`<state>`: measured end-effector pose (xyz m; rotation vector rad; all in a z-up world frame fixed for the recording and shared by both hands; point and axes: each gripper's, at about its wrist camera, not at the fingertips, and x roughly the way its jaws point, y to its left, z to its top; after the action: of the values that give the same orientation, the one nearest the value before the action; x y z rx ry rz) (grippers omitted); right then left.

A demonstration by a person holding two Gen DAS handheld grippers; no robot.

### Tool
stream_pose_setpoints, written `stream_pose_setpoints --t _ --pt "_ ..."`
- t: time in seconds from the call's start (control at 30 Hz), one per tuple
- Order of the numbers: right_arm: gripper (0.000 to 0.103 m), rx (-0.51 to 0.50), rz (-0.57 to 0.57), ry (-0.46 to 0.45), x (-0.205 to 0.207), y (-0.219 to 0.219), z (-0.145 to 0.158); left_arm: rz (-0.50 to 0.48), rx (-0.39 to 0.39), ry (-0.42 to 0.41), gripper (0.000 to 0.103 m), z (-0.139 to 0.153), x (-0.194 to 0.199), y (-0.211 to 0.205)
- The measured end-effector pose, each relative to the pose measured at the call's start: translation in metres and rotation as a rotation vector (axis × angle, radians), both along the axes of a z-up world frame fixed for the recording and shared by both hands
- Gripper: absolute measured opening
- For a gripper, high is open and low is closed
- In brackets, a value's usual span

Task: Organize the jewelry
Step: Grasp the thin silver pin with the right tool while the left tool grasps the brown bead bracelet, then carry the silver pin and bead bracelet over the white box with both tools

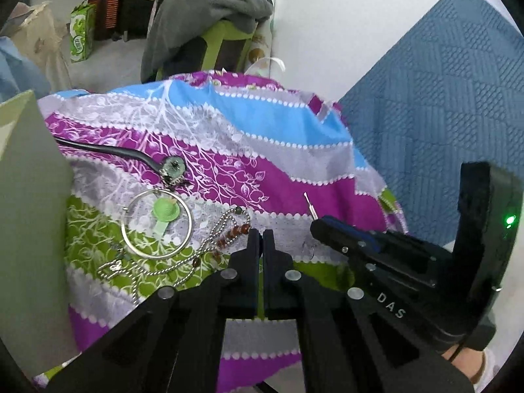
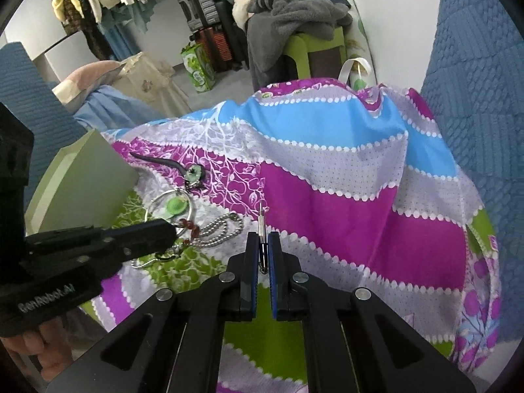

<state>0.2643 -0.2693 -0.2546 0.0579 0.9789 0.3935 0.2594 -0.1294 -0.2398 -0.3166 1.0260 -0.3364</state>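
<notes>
Jewelry lies on a patterned cloth (image 1: 278, 177): a silver bangle (image 1: 156, 226) around a green ring piece (image 1: 165, 211), a silver ball chain with amber beads (image 1: 226, 235), and a black cord with a green pendant (image 1: 172, 167). My left gripper (image 1: 262, 239) is shut and empty, just right of the chain. My right gripper (image 2: 262, 245) is shut on a small metal pin-like tool (image 2: 261, 222) whose tip points forward; it also shows in the left wrist view (image 1: 310, 205). The bangle (image 2: 170, 206) and chain (image 2: 216, 229) lie left of it.
A pale green box (image 1: 29, 196) stands at the left edge of the cloth, also in the right wrist view (image 2: 88, 177). A blue quilted cover (image 1: 442, 98) lies to the right. A green chair with grey clothes (image 1: 209, 16) stands behind.
</notes>
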Motion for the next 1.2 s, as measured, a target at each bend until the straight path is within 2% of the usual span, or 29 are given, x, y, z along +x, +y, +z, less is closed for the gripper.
stream_pose_setpoints --t 0.27,0.5,0.7,0.8,1.0,1.2 --pt "0.004 -0.021 -0.043 0.01 -0.018 0.006 0.031 0.023 -0.033 -0.035 0.001 0.048 -0.015 0.026" --pt "0.004 -0.021 -0.058 -0.05 -0.025 0.017 0.093 0.033 -0.036 -0.075 0.001 0.104 -0.019 0.055" --pt "0.004 0.009 -0.043 -0.123 -0.027 0.037 0.152 0.047 -0.003 -0.132 0.001 0.156 -0.023 0.082" --pt "0.004 0.011 -0.026 -0.155 -0.026 0.051 0.174 0.041 -0.008 -0.127 0.001 0.174 -0.025 0.098" --pt "0.004 0.027 0.011 -0.22 -0.024 0.09 0.214 0.042 0.023 -0.134 0.001 0.2 -0.028 0.128" --pt "0.004 0.039 0.057 -0.243 -0.023 0.134 0.225 0.088 0.03 -0.16 0.001 0.204 -0.038 0.17"
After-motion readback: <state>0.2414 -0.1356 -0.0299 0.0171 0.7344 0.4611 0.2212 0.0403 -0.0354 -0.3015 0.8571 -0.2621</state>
